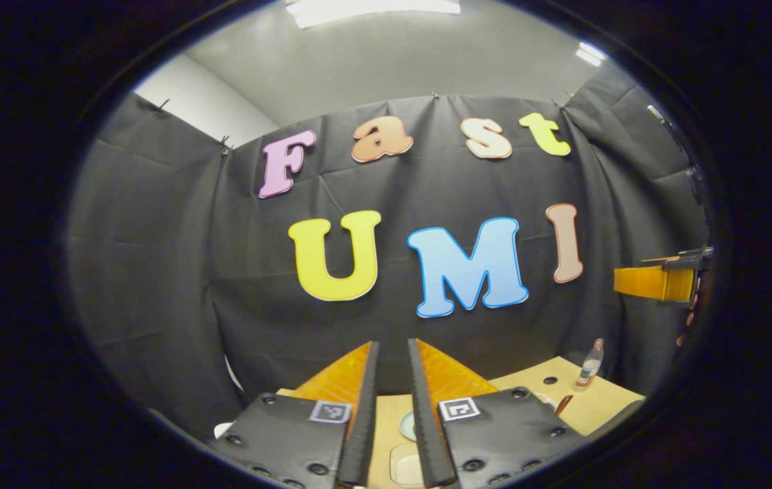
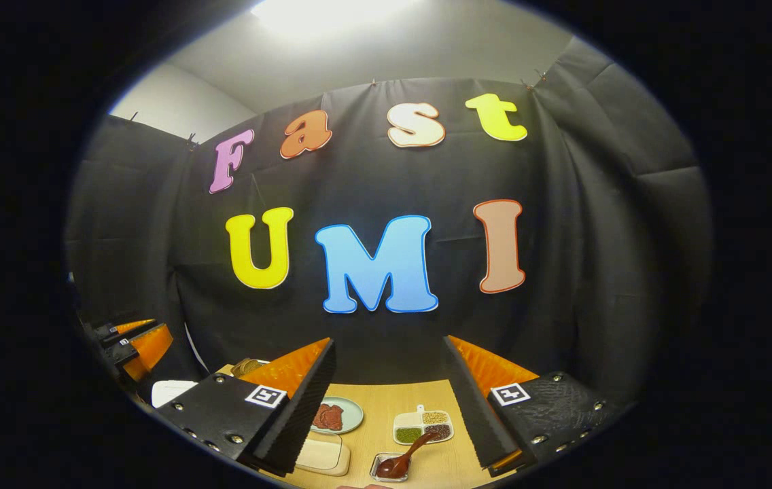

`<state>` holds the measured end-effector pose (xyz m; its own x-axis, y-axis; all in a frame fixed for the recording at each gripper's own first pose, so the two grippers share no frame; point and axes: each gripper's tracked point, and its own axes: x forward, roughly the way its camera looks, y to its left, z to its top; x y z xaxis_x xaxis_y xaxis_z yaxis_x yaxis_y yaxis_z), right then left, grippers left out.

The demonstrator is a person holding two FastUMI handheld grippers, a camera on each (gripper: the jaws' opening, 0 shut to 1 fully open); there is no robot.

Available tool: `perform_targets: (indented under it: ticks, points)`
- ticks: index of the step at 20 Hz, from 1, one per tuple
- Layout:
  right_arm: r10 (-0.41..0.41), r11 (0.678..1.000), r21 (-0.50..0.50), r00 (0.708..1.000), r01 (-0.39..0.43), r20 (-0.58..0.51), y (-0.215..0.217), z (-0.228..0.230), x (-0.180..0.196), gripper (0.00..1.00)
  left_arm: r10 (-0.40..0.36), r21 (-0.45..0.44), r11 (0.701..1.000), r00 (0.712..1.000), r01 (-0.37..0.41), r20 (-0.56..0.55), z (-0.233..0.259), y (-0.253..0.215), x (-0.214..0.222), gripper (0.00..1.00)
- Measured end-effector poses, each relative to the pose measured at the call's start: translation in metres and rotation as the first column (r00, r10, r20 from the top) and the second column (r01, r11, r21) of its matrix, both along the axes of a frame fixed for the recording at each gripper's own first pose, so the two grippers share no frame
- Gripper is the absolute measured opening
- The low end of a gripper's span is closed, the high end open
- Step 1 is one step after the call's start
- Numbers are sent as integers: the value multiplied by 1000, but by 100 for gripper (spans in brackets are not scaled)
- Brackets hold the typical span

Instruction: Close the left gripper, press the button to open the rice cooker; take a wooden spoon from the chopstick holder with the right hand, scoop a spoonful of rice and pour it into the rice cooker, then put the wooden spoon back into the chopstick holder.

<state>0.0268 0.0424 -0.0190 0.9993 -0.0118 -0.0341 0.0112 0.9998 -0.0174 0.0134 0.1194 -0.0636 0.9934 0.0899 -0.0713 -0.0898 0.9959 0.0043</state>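
Note:
My left gripper [image 1: 393, 346] is raised above the light wooden table [image 1: 597, 401]; its fingers stand a narrow gap apart with nothing between them. My right gripper [image 2: 389, 343] hangs wide open and holds nothing, well above the table [image 2: 386, 401]. A brown spoon [image 2: 401, 460] rests in a small clear dish at the near table edge. A white object [image 2: 172, 390], partly hidden, sits at the table's left. The left gripper [image 2: 134, 346] also shows at the far left of the right gripper view, and the right gripper [image 1: 661, 280] at the far right of the left gripper view.
A pale green plate [image 2: 352, 407] with reddish food, a white divided dish of grains [image 2: 423, 426] and a pale board [image 2: 321, 454] lie on the table. A small bottle [image 1: 590, 363] stands near the table's far right corner. Black cloth walls surround the booth.

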Motion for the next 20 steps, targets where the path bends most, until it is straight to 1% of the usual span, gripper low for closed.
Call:
perform_targets:
  ticks: [1, 2, 3, 4, 6, 7, 8, 9, 10, 12, 17, 18, 19, 20]
  points:
    - [3, 1000, -3, 1000, -3, -2, 1, -1, 1, 94, 12, -10, 1000, 1000, -12, -12, -7, 6, -1, 26]
    - [7, 1000, -6, 1000, -7, -5, 3, -2, 2, 94, 15, -24, 1000, 999, -16, -30, -15, 11, -5, 20]
    - [11, 1000, -7, 1000, -11, -9, 4, -3, 4, 94, -7, -48, 999, 999, 4, -46, -23, 10, -8, 14]
    - [18, 1000, -6, 1000, -18, -11, 7, -4, 4, 94, 12, -56, 998, 998, -15, -60, -37, 21, 3, 9]
    - [33, 999, -5, 999, -33, -17, 10, -6, 4, 94, 38, -71, 996, 995, -45, -94, -52, 36, -7, 8]
    - [37, 999, -9, 999, -38, -18, 11, -6, 5, 94, 52, -76, 995, 992, -61, -118, -59, 47, -16, 11]
    - [41, 999, -13, 999, -42, -20, 13, -6, 5, 94, 65, -80, 994, 988, -77, -142, -70, 59, -19, 7]
    - [46, 999, -16, 999, -46, -21, 14, -6, 7, 94, 78, -87, 992, 983, -93, -166, -81, 70, -23, 11]
    - [48, 999, -18, 999, -49, -22, 17, -7, 8, 94, 92, -96, 989, 977, -112, -190, -91, 79, -27, 7]
    - [50, 999, -21, 998, -51, -25, 18, -8, 7, 94, 117, -117, 982, 967, -146, -228, -107, 97, -33, 7]
    - [54, 998, -14, 997, -55, -51, 19, -16, 7, 94, 111, -210, 959, 937, -188, -333, -154, 123, -42, 8]
    - [53, 998, -14, 997, -54, -54, 18, -18, 7, 94, 115, -216, 956, 929, -200, -353, -162, 129, -43, 11]
    - [52, 998, -16, 997, -53, -56, 17, -18, 7, 94, 119, -218, 953, 921, -211, -371, -173, 133, -46, 8]
    - [48, 999, -18, 997, -49, -57, 15, -19, 7, 94, 123, -219, 951, 914, -221, -387, -181, 138, -49, 8]
